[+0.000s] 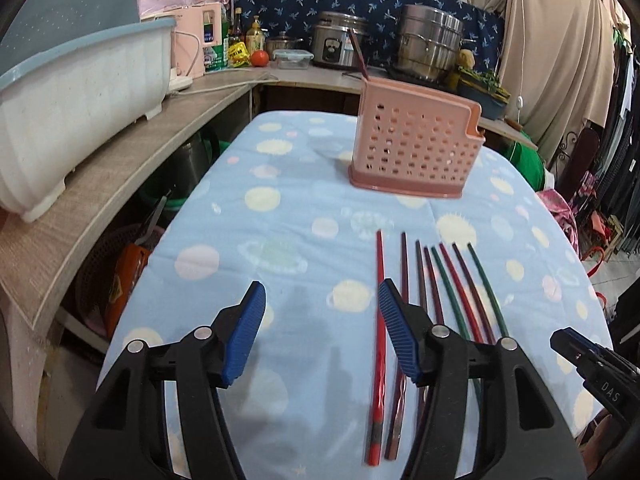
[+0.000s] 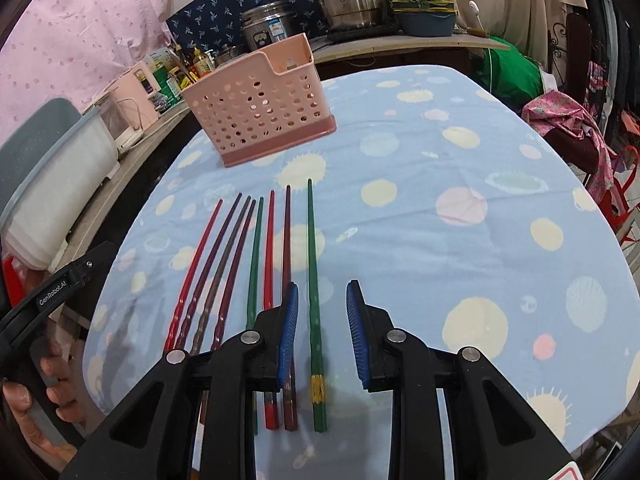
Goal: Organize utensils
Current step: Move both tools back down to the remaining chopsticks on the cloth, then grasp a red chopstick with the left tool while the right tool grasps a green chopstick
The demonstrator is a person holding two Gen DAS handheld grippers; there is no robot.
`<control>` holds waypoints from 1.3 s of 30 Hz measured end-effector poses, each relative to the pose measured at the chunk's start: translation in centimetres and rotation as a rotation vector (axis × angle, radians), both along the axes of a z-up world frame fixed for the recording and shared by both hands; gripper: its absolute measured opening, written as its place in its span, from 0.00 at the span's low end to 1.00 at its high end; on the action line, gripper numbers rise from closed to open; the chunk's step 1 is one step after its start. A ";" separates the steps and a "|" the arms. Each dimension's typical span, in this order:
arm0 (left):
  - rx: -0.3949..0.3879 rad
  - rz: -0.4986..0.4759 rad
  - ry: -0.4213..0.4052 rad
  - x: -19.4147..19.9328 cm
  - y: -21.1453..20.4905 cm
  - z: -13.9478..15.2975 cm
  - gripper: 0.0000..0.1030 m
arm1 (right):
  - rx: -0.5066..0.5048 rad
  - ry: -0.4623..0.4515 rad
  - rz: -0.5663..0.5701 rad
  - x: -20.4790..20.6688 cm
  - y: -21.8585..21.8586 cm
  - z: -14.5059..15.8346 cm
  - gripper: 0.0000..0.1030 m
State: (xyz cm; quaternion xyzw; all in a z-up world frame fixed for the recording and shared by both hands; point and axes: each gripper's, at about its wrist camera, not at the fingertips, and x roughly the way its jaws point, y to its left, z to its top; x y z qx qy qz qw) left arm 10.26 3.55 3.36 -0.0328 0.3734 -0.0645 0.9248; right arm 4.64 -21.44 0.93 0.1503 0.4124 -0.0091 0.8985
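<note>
Several chopsticks lie side by side on the blue dotted tablecloth [image 1: 280, 240]: red, maroon and green ones. A pink perforated utensil holder [image 1: 416, 148] stands beyond them, with one chopstick [image 1: 359, 56] upright in it. My left gripper [image 1: 322, 304] is open and empty, just left of the leftmost red chopstick [image 1: 379, 320]. My right gripper [image 2: 322, 300] is open, its pads on either side of the rightmost green chopstick [image 2: 314, 280], above it. The holder [image 2: 260, 104] shows in the right wrist view too.
A white dish tub [image 1: 68, 108] sits on a wooden shelf [image 1: 120, 184] left of the table. Pots, a rice cooker [image 1: 336, 44] and bottles stand on the counter behind. Clothes and bags [image 2: 568, 120] lie right of the table.
</note>
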 end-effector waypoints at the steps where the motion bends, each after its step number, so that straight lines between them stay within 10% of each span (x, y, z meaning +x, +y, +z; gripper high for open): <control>1: 0.004 -0.003 0.005 -0.3 -0.1 -0.3 0.54 | -0.004 0.007 0.000 -0.4 0.1 -0.3 0.24; 39: 0.020 -0.031 0.094 -4.5 -0.5 -4.2 0.59 | -0.039 0.059 0.026 -3.8 1.6 -4.0 0.09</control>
